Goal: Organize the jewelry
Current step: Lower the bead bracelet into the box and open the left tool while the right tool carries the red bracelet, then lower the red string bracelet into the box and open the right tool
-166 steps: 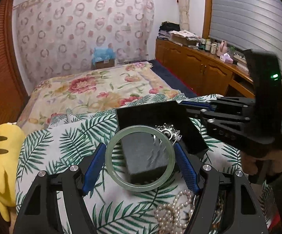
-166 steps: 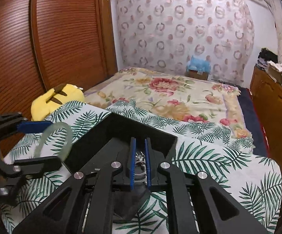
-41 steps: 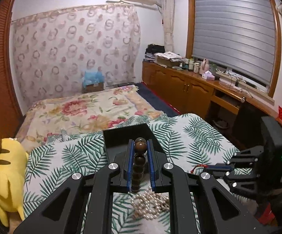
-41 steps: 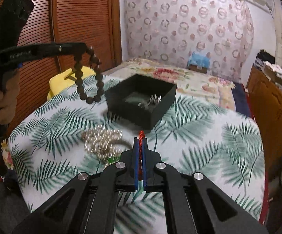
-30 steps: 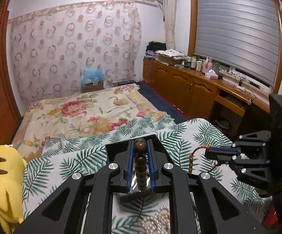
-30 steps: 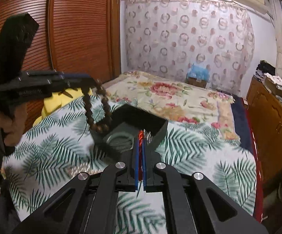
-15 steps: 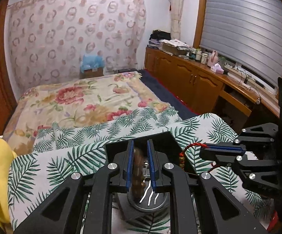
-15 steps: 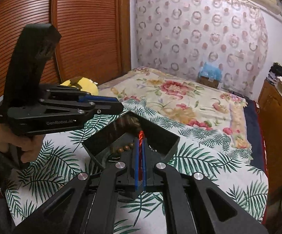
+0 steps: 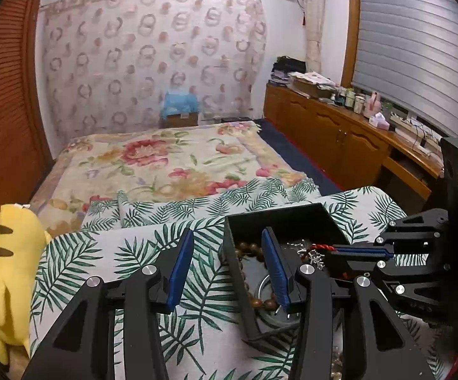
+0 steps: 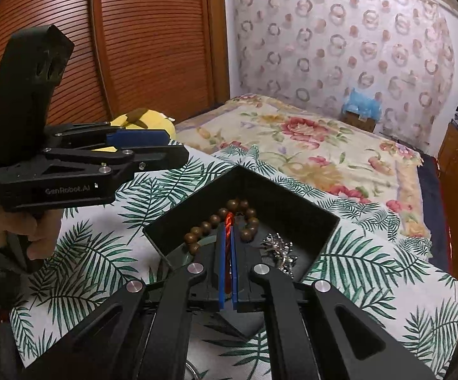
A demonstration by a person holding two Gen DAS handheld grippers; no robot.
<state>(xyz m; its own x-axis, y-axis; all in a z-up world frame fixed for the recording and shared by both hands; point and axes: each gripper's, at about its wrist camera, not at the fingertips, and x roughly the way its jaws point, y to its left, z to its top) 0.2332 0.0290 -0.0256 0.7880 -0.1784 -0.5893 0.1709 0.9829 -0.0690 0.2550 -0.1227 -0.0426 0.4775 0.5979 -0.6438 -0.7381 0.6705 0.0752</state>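
Palm-leaf cloth (image 9: 80, 262) covers the counter, with a flowered bed (image 9: 165, 161) behind it, a circle-patterned curtain (image 9: 153, 57) on the far wall and wooden cabinets (image 9: 333, 139) to the right of the left tongs. Left tongs (image 9: 229, 266) stand wide apart and hold nothing; the left blue finger hangs over bare cloth and the right one sits over the near left wall of the black box (image 9: 279, 218). Brown beads (image 9: 254, 248) lie inside the box, curling along its left wall just ahead of and beneath that right finger, over a pale ring (image 9: 262, 286) on the box floor. Right tongs (image 10: 228, 237) are pinched narrow on a red cord (image 10: 228, 221), whose tip pokes out past the fingertips right above the beads (image 10: 216, 221) in the box (image 10: 304, 212). From the left wrist view the same red cord (image 9: 322, 247) shows at the tip of the right tongs (image 9: 339, 250), over the box's right half. Silver jewelry (image 10: 278, 247) lies in the box just to the right of the right tongs. Something pearly (image 9: 336, 361) sits on the cloth low beside the left tongs' right arm, probably a pearl strand, though it is mostly hidden. A yellow plush (image 9: 4, 272) rests at the counter's left edge, well apart from the box.
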